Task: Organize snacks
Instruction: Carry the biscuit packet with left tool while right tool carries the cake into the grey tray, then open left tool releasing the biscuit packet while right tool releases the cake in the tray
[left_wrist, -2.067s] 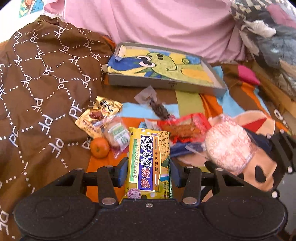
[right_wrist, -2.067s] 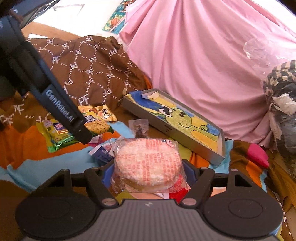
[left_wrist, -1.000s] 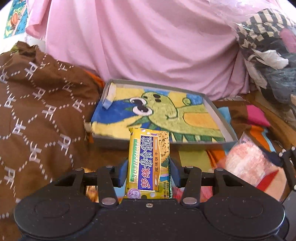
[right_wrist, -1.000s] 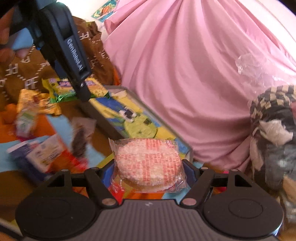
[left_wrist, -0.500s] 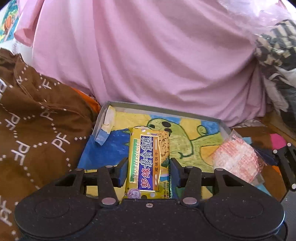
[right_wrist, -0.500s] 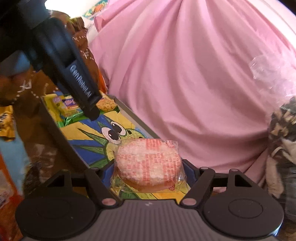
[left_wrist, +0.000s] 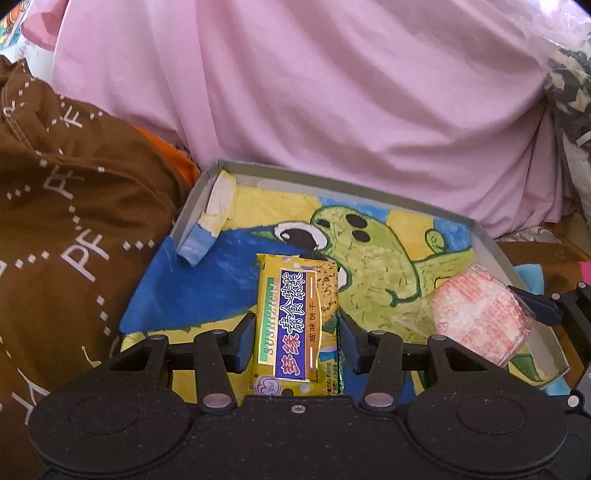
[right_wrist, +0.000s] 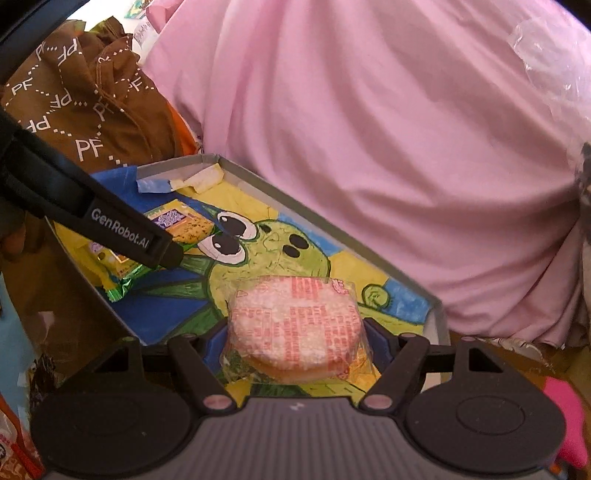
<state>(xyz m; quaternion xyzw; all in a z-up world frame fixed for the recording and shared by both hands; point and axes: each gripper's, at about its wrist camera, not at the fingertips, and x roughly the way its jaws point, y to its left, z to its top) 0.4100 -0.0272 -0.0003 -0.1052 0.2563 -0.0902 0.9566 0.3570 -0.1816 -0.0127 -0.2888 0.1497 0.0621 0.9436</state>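
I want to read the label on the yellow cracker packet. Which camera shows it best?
The left wrist view: the yellow cracker packet faces the lens, upright between the left hand-held gripper fingers. In the right wrist view, that gripper's finger covers much of the packet and the print is unreadable.

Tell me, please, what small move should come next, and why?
Probably open the left gripper to release the yellow biscuit packet: it is held over the grey shallow box with the green cartoon drawing, and the right gripper holds the clear-wrapped round rice cake there too.
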